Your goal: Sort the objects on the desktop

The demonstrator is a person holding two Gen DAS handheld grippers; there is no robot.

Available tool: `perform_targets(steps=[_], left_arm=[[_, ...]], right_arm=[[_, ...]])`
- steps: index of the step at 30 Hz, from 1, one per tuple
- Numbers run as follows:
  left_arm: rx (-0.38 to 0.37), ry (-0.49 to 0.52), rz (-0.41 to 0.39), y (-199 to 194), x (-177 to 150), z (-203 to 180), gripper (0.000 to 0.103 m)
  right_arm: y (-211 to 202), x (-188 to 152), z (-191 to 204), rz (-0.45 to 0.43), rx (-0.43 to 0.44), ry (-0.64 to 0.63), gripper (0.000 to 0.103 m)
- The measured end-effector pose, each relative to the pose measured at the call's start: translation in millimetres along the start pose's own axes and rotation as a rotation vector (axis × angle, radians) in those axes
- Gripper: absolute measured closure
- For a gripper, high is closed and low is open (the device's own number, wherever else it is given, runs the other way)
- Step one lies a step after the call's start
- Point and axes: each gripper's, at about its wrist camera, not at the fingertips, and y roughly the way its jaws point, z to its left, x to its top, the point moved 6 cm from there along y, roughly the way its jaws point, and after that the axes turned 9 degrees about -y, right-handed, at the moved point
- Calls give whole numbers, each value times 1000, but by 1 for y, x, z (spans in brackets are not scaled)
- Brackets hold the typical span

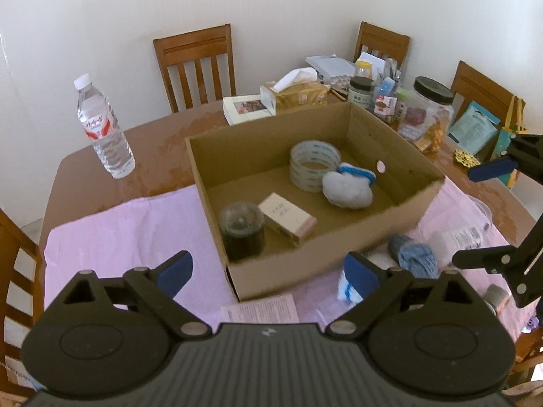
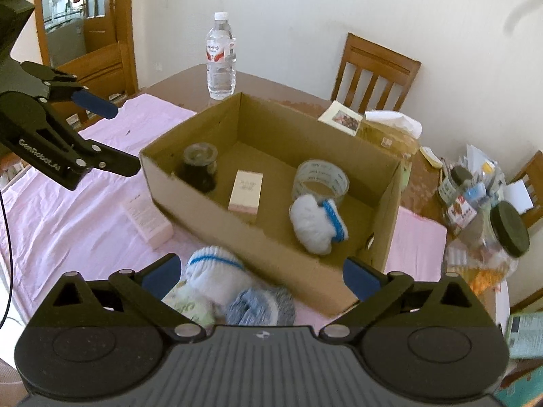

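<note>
Left wrist view: we look down on a cardboard box (image 1: 315, 200) standing open on a pink cloth (image 1: 129, 234) that covers the near part of a brown table (image 1: 163, 142).
Box contents: a roll of clear tape (image 1: 314, 166) toward the far side, a white sock bundle with a blue band (image 1: 349, 188) touching the roll, a small pale carton (image 1: 286, 218) lying flat, and a dark jar (image 1: 241, 230) in the near left corner.
Outside the box: a grey-blue sock bundle (image 1: 414, 254) and a white sock with blue stripes (image 2: 217, 271) lie on the cloth by the box's near wall; a pink-white carton (image 2: 147, 218) lies flat on the cloth beside it.
Left gripper (image 1: 268, 269): jaws spread wide, nothing between the blue pads.
Right gripper (image 2: 261, 273): jaws likewise wide apart and empty (the socks lie below it, untouched).
Only in the left view: four wooden chairs, and the right gripper coming in from the right edge.
Only in the right view: a wooden door frame (image 2: 125, 27) at the far left, and the striped sock whole (the left view shows just a scrap of it behind a finger).
Shared by both: a water bottle (image 1: 101, 129) upright on bare table, a tissue box (image 1: 295, 93), and a black-lidded plastic jar (image 1: 429, 108) among clutter.
</note>
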Motion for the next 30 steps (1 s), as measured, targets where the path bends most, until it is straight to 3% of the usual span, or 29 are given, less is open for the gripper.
perform_targets(steps=[19, 30], left_arm=[[-27, -10, 26, -26, -68, -3, 7], [37, -69, 72, -9, -86, 5, 7]], right_arm=[[-44, -70, 57, 51, -46, 208, 0], [-38, -88, 64, 75, -83, 252, 0]])
